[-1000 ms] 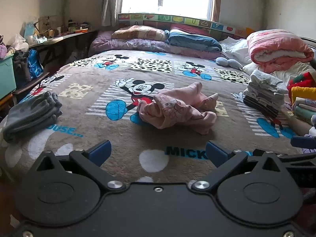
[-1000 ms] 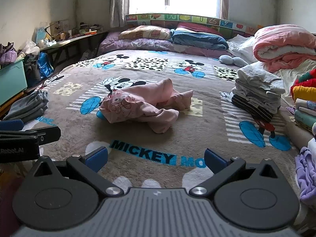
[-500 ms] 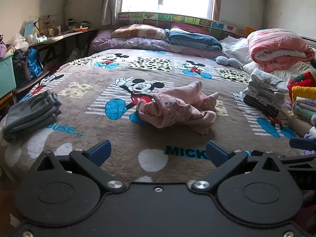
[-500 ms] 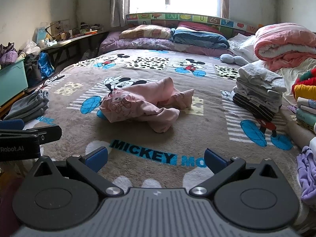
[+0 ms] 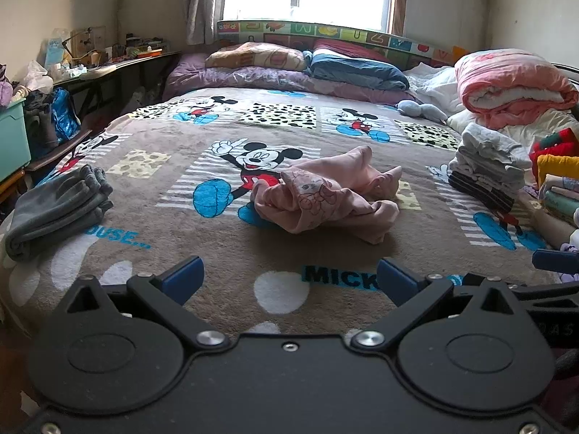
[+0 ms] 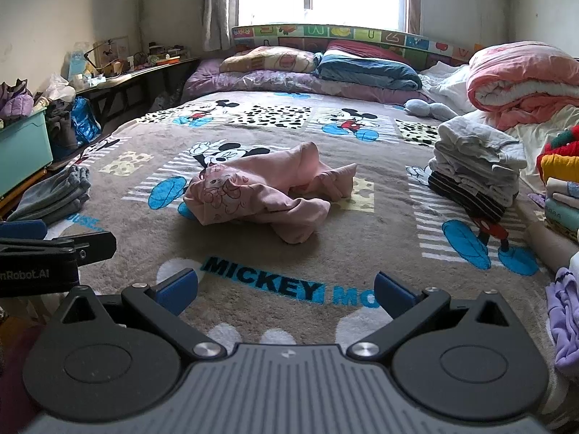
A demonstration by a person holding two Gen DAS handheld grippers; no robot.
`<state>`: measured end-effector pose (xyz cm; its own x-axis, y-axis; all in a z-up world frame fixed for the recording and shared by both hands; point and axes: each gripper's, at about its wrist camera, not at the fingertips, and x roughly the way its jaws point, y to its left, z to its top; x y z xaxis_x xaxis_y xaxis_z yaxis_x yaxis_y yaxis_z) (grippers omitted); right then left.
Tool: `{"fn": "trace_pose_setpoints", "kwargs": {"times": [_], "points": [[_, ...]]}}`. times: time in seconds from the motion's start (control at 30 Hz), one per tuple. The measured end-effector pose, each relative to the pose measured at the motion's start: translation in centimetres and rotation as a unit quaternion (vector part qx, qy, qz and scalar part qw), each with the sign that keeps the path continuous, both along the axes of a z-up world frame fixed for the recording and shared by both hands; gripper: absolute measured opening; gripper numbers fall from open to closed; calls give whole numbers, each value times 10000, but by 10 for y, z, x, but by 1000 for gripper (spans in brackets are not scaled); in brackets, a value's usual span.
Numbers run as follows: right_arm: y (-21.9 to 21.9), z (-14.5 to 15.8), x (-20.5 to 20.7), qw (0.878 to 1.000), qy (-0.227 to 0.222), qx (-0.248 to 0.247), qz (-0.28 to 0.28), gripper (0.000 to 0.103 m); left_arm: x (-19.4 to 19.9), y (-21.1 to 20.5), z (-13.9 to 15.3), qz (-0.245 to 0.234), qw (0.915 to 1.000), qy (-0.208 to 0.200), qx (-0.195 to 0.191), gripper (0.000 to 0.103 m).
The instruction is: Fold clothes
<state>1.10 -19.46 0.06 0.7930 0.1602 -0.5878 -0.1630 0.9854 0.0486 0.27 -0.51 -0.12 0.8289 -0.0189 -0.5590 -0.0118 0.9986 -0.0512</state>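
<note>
The crumpled pink printed cotton garment [image 5: 325, 199] lies bunched mid-bed on the brown cartoon-mouse fleece blanket [image 5: 224, 253]. The left gripper [image 5: 289, 278] and right gripper [image 6: 286, 289] both gape empty, well short of it. Pinching 2 layers, or blanket pile, would probably botch the spread.

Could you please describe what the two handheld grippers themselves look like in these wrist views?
The left gripper has a smooth black body with round pivot discs, silver screws, angular black linkages and blue finger pads. The right gripper is alike, but its centre plate is ribbed grey. White lettering marks the left gripper's side in the right wrist view.
</note>
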Motion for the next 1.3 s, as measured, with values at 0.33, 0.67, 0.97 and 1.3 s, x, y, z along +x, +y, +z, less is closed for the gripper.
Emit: {"fn": "trace_pose_setpoints", "kwargs": {"times": [0.33,0.67,0.97,1.3], "points": [[-1,-2,-1,10000,-4,23,2,103,1,-1,-1,-2,10000,9,16,103],[-2,-2,0,10000,-4,46,10,103,1,-3,-1,-10,10000,14,31,103],[-3,-4,5,9999,19,100,61,103,4,-3,-1,-12,10000,25,23,103],[-6,-3,23,9979,-245,285,520,103,19,0,-5,-195,9996,107,-189,103]]}}
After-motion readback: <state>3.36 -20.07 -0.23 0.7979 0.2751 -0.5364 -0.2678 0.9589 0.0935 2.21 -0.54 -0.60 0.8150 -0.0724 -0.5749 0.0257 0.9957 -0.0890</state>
